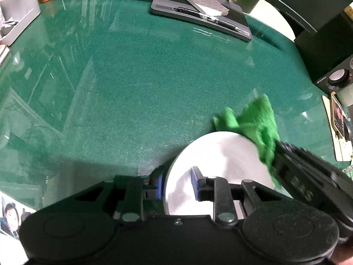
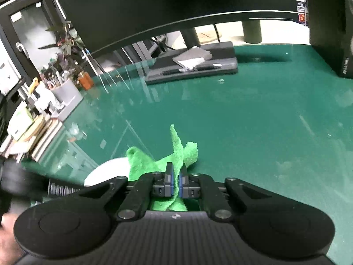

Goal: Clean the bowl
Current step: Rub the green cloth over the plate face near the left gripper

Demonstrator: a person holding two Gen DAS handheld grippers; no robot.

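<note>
I see the bowl [image 1: 220, 172] directly ahead of my left gripper [image 1: 177, 183], its rim between the fingers. My right gripper [image 2: 175, 182] comes in from the right, the cloth [image 2: 174, 154] between its fingers and on the bowl's far right edge. Far ahead on the table [image 1: 136, 92] sits a monitor stand [image 1: 200, 15]; an organizer [image 1: 17, 15] sits far left.

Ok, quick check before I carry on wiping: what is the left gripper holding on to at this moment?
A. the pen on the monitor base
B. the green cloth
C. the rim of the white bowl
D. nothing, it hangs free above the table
C: the left gripper has one pad outside and one inside the wall of the white bowl, while the green cloth sits in the right gripper.
</note>
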